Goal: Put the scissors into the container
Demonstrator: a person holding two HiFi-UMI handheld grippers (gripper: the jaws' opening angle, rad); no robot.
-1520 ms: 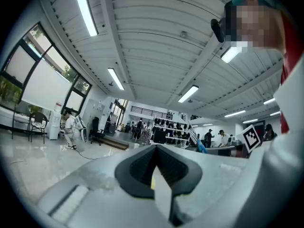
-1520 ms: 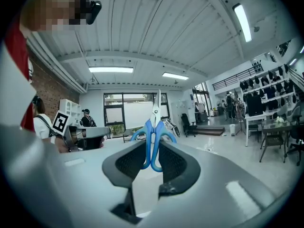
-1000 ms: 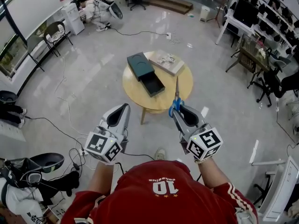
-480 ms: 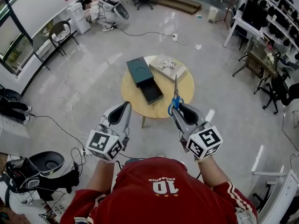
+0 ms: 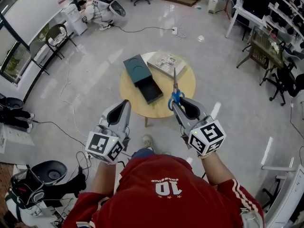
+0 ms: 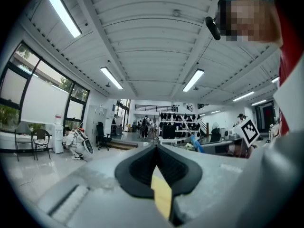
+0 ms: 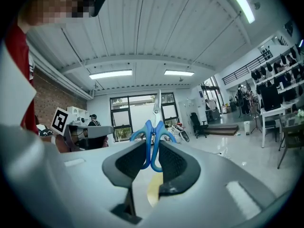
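The blue-handled scissors with steel blades are up in the air, not resting on anything. The right gripper has its jaws clamped on the blue handle loops. In the right gripper view you can see the loops pinched between the dark pads, with the blades sticking out past the jaw tips, away from the person. So the long axis is basically in line with that gripper. From the head view the blades run over the right half of the round pale wooden bench, which I'd say sits well below the hands, since the person is standing. The dark teal box-shaped container is on that bench with its drawer pulled out toward the person, and the open drawer shows just left of the scissors. The drawer runs on a diagonal while the scissors point nearly straight ahead. My guess is the next move needs a drop down, a shift left and a bit of a twist to line the blades up with it. The left gripper has its jaws closed together on nothing, on the other side of the drawer. There's also a flat printed book at the far side of the bench, touching or just beside the container, can't tell which.
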